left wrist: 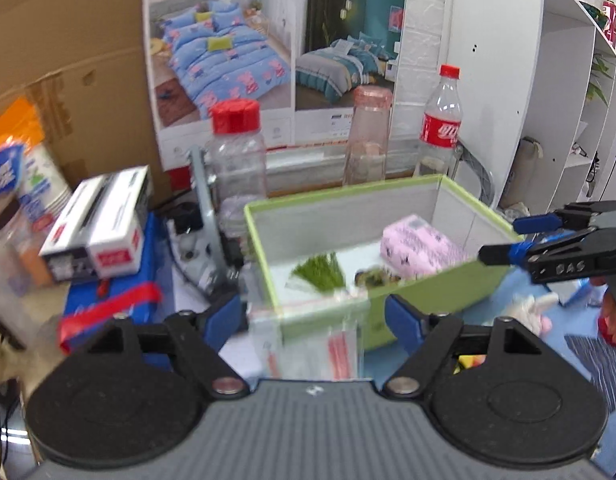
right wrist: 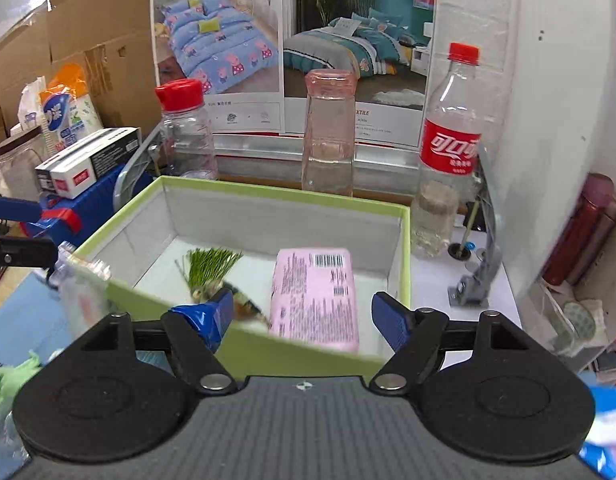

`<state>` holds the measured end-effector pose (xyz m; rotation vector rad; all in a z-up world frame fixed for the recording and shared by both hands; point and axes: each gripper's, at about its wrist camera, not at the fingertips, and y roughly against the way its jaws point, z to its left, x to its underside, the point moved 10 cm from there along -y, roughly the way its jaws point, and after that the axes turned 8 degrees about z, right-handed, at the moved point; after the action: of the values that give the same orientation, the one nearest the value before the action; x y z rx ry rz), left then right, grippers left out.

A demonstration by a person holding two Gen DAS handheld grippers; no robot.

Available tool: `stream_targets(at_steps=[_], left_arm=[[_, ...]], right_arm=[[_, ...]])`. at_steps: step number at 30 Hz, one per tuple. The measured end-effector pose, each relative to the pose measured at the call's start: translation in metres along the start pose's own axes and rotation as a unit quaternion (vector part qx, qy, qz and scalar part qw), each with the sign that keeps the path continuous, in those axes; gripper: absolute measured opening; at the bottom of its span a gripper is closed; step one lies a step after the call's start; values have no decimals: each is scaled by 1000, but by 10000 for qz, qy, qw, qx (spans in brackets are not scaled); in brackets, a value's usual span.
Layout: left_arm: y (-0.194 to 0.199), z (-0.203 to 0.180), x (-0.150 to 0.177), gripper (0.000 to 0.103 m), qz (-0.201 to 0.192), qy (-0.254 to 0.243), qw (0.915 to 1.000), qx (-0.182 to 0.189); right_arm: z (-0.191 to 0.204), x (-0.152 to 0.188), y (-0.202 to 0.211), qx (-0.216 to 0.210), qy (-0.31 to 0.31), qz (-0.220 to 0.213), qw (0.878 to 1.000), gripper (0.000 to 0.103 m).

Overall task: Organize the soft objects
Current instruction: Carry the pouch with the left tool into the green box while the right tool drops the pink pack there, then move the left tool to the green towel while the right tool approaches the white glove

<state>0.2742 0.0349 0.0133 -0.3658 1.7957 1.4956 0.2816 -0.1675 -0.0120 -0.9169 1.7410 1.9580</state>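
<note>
the cardboard box [right wrist: 88, 36] fills the back left, its top cut off by the frame in both views, and a bedding poster [right wrist: 292, 44] leans against the wall behind everything, its upper edge also cut off. the green-rimmed storage box [right wrist: 404, 248] sits mid-table with its near wall partly hidden behind both grippers; inside, a pink soft pack [right wrist: 314, 296] lies on the right of the floor, a green tassel-like tuft [right wrist: 210, 266] lies left of it, and a small dark mottled thing between them is too blurred to name. a clear bag [left wrist: 308, 340] with red-striped contents hangs smeared over the box's near left corner in the left wrist view; whether it rests on the rim cannot be told. behind the box stand a cola bottle [right wrist: 448, 152], a pink-tinted glass bottle [right wrist: 328, 132] and a red-capped jar [right wrist: 186, 132]. a white carton [right wrist: 88, 160] rests on a blue box [left wrist: 108, 300] to the left. the left gripper [left wrist: 316, 316] is spread wide, the bag between its fingers without clear contact. the right gripper [right wrist: 302, 316] is also spread wide and empty, over the near wall in front of the pink pack. a pale plush toy [left wrist: 532, 312] lies right of the box, partly hidden by the right gripper.
</note>
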Motion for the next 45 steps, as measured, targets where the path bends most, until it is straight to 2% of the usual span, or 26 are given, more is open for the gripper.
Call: stream_targets(at_steps=[2,6,10,13,15,18,22,25,29,31,33,35,37,39,40,42,45], left_arm=[[10,5,24,80,81,52,9999,-99],[25,18,71,81,210,127,9983,-530],[38,38,114,81,367,316,9950,-870],[48,45,140,81,472,408,9946,-829],[53,39,155,82,527,182,9954,-782],[50,20,166,82,590,-414,9942,-795],[29,2,166,82,724,-991,9901,-685],[12,7,159,83,857,-1088,9870,-813],[4,30,146,85,833,-599,9916,-782],[4,52,138,85,698,-239,9916,-1059],[3,80,132,88,657,115,9871,-1454],[1,105,129,88,723,506,9815,-1699],[7,119,128,88,708,825,9795,-1694],[15,119,126,92,616,956,9819,-1514],[19,117,125,93,558,944,9823,-1516],[25,111,123,102,444,883,9824,-1583],[33,99,121,102,287,859,9844,-1510]], right_arm=[[0,15,12,8,-94,-45,9999,63],[-2,50,37,77,-350,-150,9992,64],[-12,89,61,92,-856,-375,9956,64],[-22,118,79,84,-1341,-534,9895,64],[-26,134,87,92,-1576,-596,9857,65],[-29,157,94,121,-1845,-587,9810,65],[-30,172,91,119,-2032,-451,9780,65],[-33,175,90,102,-2111,-388,9766,66],[-38,174,95,205,-2076,-423,9771,66],[-41,172,94,242,-2065,-433,9772,66],[-43,167,90,241,-2037,-408,9779,66],[-43,162,85,270,-1954,-355,9797,67],[-42,156,81,251,-1842,-339,9820,67],[-41,149,78,218,-1772,-343,9833,67],[-41,145,75,180,-1729,-342,9842,67],[-43,136,67,211,-1624,-272,9861,67],[-44,118,51,276,-1270,-107,9915,67]])
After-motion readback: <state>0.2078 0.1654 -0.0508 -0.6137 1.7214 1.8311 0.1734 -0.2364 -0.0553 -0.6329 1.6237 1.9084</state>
